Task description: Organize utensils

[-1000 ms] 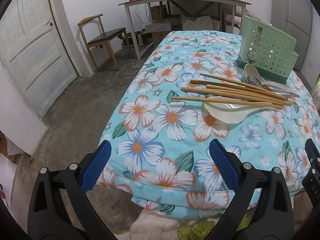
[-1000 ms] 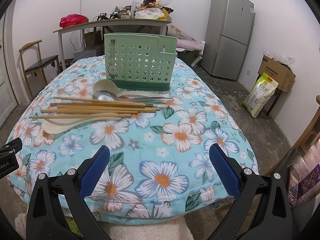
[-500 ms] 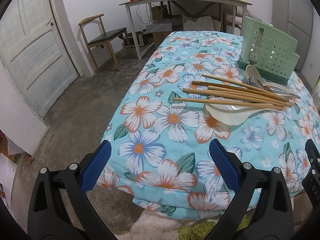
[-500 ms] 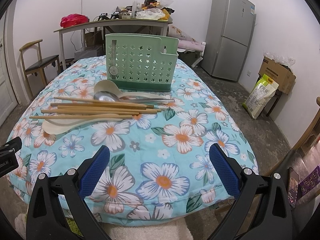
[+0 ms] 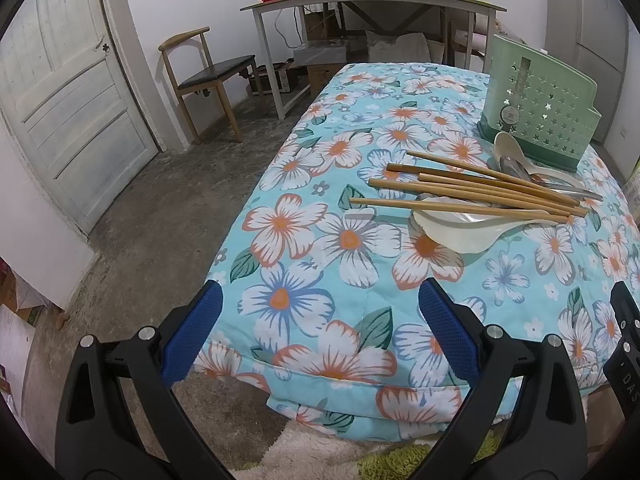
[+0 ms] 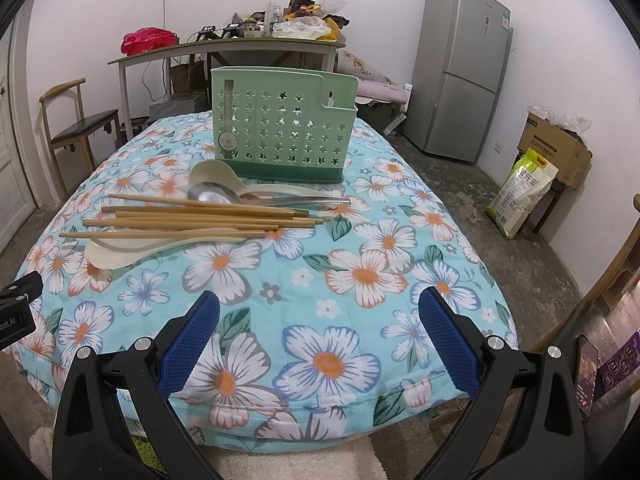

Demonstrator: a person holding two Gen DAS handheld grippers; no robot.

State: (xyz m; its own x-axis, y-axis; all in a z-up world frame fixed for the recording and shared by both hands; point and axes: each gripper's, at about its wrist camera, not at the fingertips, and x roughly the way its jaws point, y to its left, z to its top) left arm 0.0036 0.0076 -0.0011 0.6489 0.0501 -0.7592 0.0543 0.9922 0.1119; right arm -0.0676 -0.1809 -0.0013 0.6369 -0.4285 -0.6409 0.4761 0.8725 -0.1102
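My left gripper (image 5: 320, 320): jaws spread wide with nothing between them, hovering over the near edge of the tabletop, well short of the utensils.
My right gripper (image 6: 319, 322): likewise spread wide and empty, above the near edge, facing the holder head-on.
Tabletop (image 6: 360, 320): covered by a padded light-blue cloth printed with large white, orange and blue flowers.
Chopsticks (image 6: 192, 216): several bamboo sticks lying roughly parallel in a loose bundle, resting across the spoons, between my grippers and the holder.
Pale ladle (image 5: 460, 228): nearest of the utensils, its bowl toward the left side of the tabletop, with the closest chopstick lying over it.
Metal spoon (image 6: 212, 194): behind the chopsticks, its handle running to the right.
Second pale spoon (image 6: 210, 172): farthest back, its bowl just in front of the holder's base.
Utensil holder (image 6: 282, 124): green plastic, upright, walls pierced with star-shaped holes, darker green base, standing beyond the pile; I see nothing sticking out of its top.
Room: a wooden chair (image 5: 208, 72) and a white door (image 5: 68, 92) to the left, a cluttered side table (image 6: 224, 46) behind, a grey refrigerator (image 6: 460, 68) to the right.
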